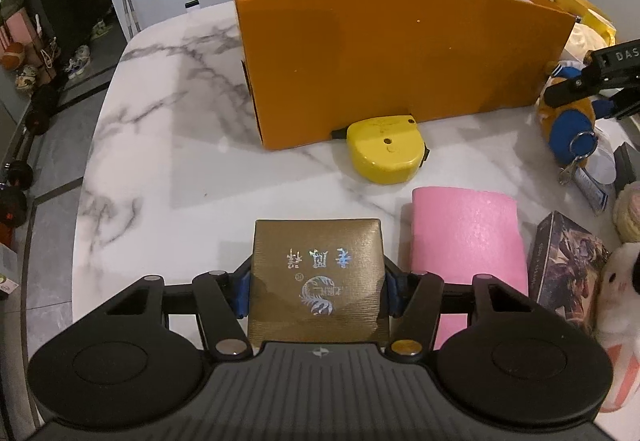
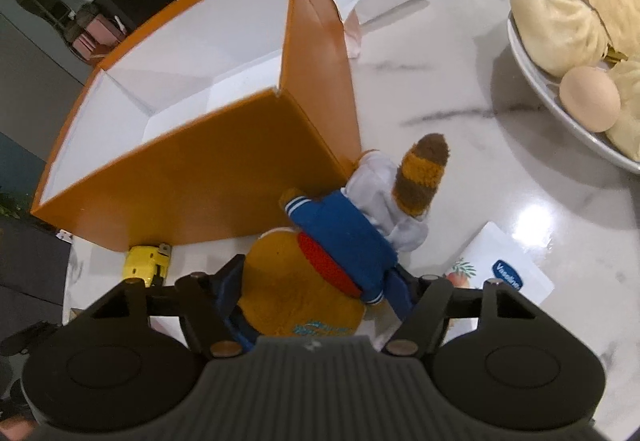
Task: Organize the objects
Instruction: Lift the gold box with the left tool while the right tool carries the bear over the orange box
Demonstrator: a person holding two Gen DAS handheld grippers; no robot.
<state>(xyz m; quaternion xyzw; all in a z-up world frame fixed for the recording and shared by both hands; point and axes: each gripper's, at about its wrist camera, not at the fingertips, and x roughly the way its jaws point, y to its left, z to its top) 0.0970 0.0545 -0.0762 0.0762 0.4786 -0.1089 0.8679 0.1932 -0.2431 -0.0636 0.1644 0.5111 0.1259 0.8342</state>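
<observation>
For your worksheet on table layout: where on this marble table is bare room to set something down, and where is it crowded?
Bare: the marble table left of the orange box and yellow tape measure. Crowded: right of the pink foam, among plush toys.

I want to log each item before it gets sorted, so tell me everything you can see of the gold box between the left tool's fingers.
The flat, square gold box with a ribbed metallic finish lies on the white marble table, lid up, with silvery characters and a round feathery emblem printed on top. The left tool has its blue-padded fingers against its two sides. A pink foam block sits beside it, apart.
</observation>
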